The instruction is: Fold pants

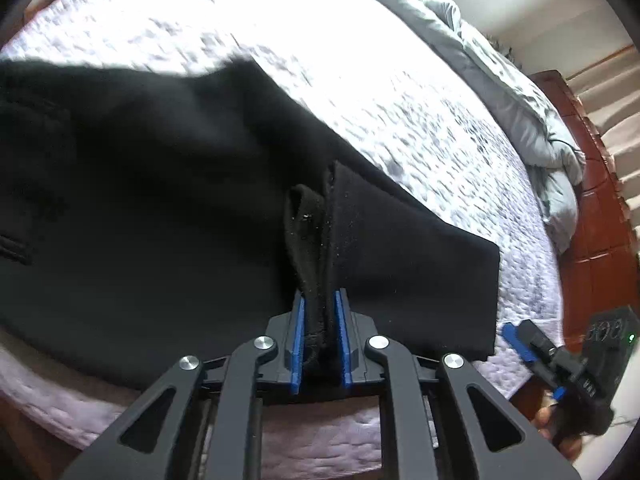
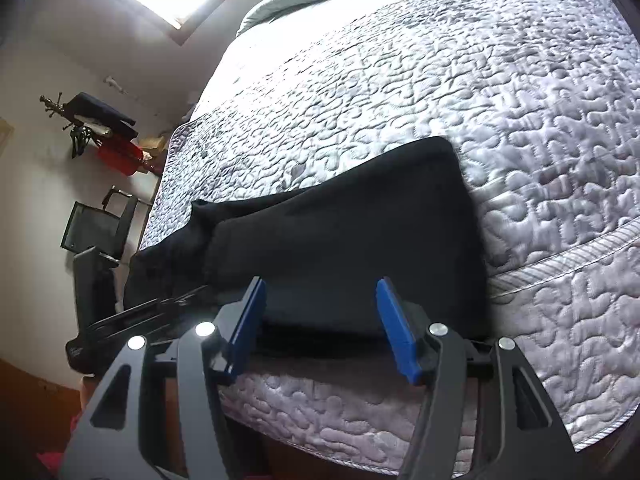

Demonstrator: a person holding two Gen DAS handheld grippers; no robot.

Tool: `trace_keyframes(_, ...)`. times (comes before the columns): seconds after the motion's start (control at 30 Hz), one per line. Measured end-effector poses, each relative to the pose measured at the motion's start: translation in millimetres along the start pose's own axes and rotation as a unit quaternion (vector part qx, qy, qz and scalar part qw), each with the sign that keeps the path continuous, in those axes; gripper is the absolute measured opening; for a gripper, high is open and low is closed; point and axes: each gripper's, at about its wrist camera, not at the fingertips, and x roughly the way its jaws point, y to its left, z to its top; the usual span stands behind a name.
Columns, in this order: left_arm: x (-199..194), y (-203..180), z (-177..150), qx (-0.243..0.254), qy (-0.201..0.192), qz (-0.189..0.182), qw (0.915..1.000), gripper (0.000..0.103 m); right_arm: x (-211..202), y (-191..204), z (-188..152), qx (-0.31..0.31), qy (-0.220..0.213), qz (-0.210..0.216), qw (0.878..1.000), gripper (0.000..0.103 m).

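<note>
Black pants lie on a white quilted bed, near its front edge. My left gripper is shut on a bunched fold of the pants' fabric, which stands up between the blue pads. In the right wrist view the pants lie folded over, with a leg end at the right. My right gripper is open and empty, its blue pads just at the pants' near edge. The right gripper also shows in the left wrist view, beside the leg end.
A grey duvet is bunched at the far side of the bed. A red-brown floor lies beyond the bed. A wall shelf and a black chair stand left of the bed.
</note>
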Motion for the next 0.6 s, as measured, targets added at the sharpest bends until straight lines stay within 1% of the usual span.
trace_keyframes(0.03, -3, 7, 0, 0.013, -0.011, 0.032, 0.9994, 0.014, -2, -2, -1, -0.001, -0.001, -0.002, 1.000, 0.058)
trace_keyframes(0.07, -1, 14, 1, 0.013, -0.013, 0.052, 0.9985, 0.014, -3, -3, -2, -0.004, 0.001, -0.010, 1.000, 0.058)
trace_keyframes(0.1, 2, 22, 1, 0.010, -0.008, 0.061, 0.9980, 0.015, 0, -2, -2, -0.006, 0.004, -0.019, 1.000, 0.058)
trace_keyframes(0.13, 8, 29, 1, 0.013, 0.008, 0.050, 0.9986, 0.016, 3, -3, -2, -0.008, 0.009, -0.029, 1.000, 0.058)
trace_keyframes(0.2, 6, 28, 3, 0.024, 0.010, 0.040, 0.9989, 0.018, 9, -4, -2, -0.009, 0.019, -0.042, 0.999, 0.058)
trace_keyframes(0.3, -10, 26, 10, 0.014, 0.006, 0.027, 0.9995, 0.021, 10, -2, 4, -0.015, 0.021, -0.041, 0.999, 0.058)
trace_keyframes(0.33, -22, 22, 13, 0.013, -0.015, 0.027, 0.9994, 0.021, 9, 0, 9, -0.018, 0.020, -0.042, 0.999, 0.058)
trace_keyframes(0.4, -39, 12, 18, 0.026, -0.049, 0.016, 0.9983, 0.021, 5, 5, 22, -0.027, 0.018, -0.038, 0.999, 0.058)
trace_keyframes(0.47, -47, -6, 24, 0.055, -0.064, -0.008, 0.9964, 0.024, 8, 9, 36, -0.032, 0.030, -0.027, 0.999, 0.058)
trace_keyframes(0.53, -41, -19, 28, 0.067, -0.056, -0.032, 0.9957, 0.029, 19, 13, 48, -0.039, 0.046, -0.047, 0.997, 0.057)
trace_keyframes(0.57, -31, -23, 32, 0.070, -0.043, -0.045, 0.9956, 0.030, 25, 13, 54, -0.042, 0.052, -0.052, 0.996, 0.057)
trace_keyframes(0.6, -22, -20, 35, 0.074, -0.028, -0.048, 0.9957, 0.030, 32, 11, 59, -0.038, 0.060, -0.053, 0.996, 0.057)
